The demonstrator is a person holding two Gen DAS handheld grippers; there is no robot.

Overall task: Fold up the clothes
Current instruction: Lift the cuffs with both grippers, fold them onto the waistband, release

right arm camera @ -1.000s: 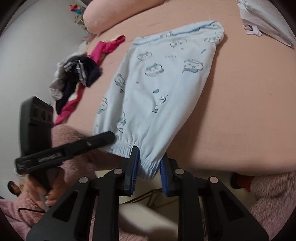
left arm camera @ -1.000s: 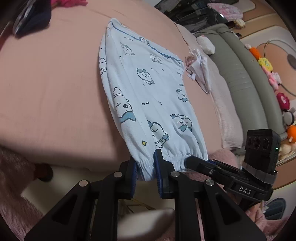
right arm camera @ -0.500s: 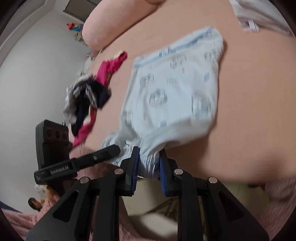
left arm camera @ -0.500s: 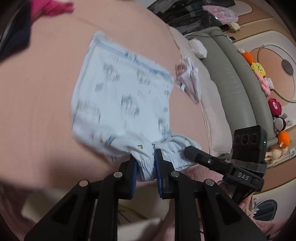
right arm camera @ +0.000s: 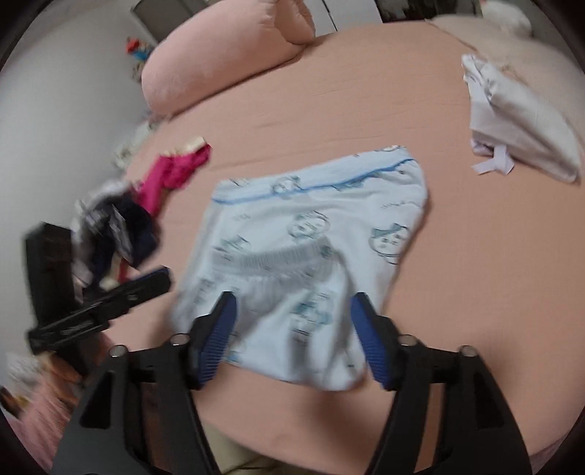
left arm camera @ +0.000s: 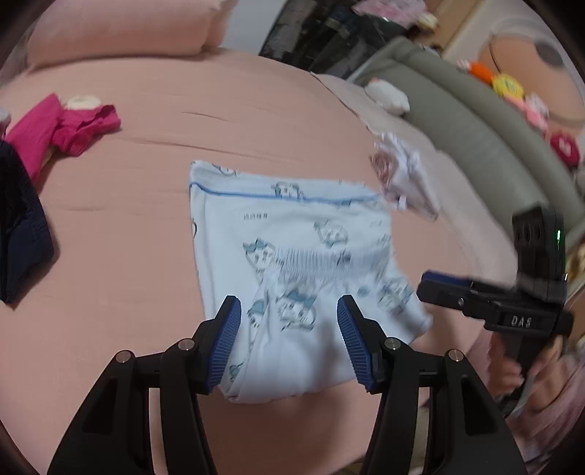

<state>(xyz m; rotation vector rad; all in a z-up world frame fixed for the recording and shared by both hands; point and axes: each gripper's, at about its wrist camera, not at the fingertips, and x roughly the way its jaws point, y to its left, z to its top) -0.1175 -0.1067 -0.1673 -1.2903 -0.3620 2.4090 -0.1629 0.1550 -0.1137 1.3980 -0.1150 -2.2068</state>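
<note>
2 sets of tongs, the left tongs (left arm camera: 289,338) and the right tongs (right arm camera: 294,338), have just been opening and now gape, gripping nothing. The pale blue printed trousers (left arm camera: 292,263) lie folded over on the pink bed (left arm camera: 128,234), cuffs up across the middle.

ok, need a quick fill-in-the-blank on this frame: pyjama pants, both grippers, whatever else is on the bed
1. Both the left gripper and right gripper have jaws that are ____.
2. The light blue pyjama pants lie ____ in half on the pink bed.
3. The crumpled garment near the pillow is coloured ____.

Missing: open; folded; magenta
</note>
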